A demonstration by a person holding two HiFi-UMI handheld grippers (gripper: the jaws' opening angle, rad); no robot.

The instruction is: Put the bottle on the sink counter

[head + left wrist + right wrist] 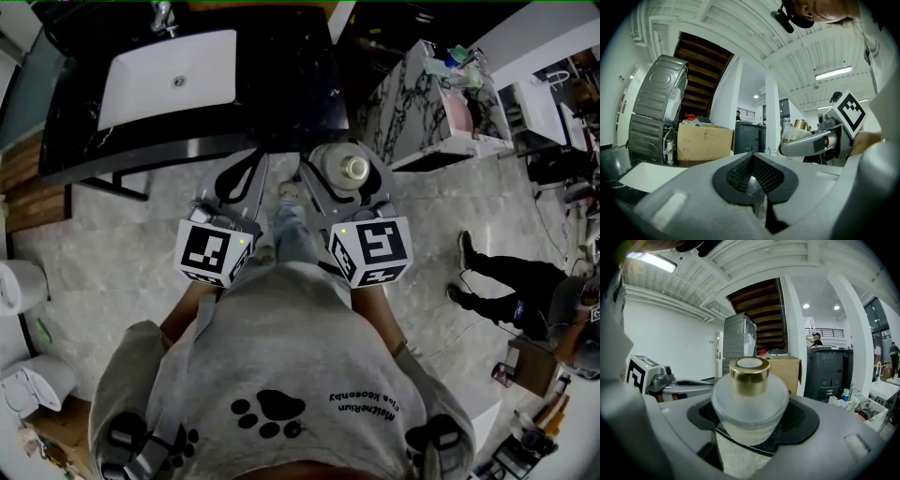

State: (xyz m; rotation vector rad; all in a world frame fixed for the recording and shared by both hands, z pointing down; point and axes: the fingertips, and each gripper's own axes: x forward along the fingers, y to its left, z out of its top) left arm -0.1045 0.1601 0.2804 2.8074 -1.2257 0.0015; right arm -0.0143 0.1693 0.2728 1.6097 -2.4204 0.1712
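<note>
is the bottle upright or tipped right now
Upright. The bottle is clamped in the right tongs with its gold cap facing straight up.

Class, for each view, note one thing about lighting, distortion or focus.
Head view: dim overall, the black counter loses detail while the sink stands out bright. Left gripper view: fisheye tilts the pillar; the ceiling light glares. Right gripper view: dark rounded corners; the bottle is sharp.

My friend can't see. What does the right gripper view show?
A frosted bottle with a gold cap stands upright, gripped between two grey jaws. Behind it are a cardboard box and a dark bin.
</note>
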